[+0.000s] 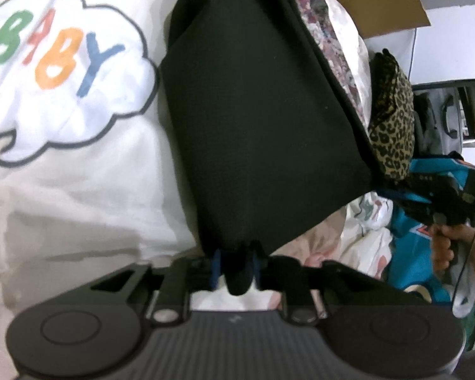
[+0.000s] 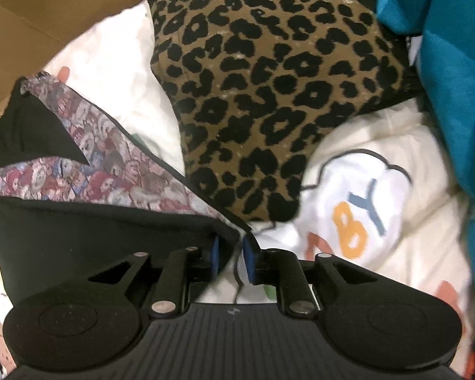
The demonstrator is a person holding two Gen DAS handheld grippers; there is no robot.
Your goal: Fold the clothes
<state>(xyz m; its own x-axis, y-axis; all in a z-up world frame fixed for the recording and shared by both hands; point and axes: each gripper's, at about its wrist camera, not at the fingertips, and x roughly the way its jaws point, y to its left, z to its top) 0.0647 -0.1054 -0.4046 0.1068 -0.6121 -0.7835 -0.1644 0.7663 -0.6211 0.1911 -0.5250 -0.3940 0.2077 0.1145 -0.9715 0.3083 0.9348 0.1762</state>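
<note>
Two claws, our left claw (image 1: 236, 261) and right claw (image 2: 231, 261), are each pinched on a corner of the soft, floppy black cloth (image 1: 253, 110), which hangs stretched in front of them, so we grip corners.

The black garment (image 1: 256, 120) is lifted and stretched taut, a plain dark sheet fanning out from a pinched corner at 6 o'clock in the left wrist view up toward 12. Its other face carries a faded floral print in pink, red and grey-blue, showing as a strip along the edge toward 1 o'clock. In the right wrist view the garment (image 2: 88, 231) spreads toward 9 o'clock, printed face folded over black.
</note>
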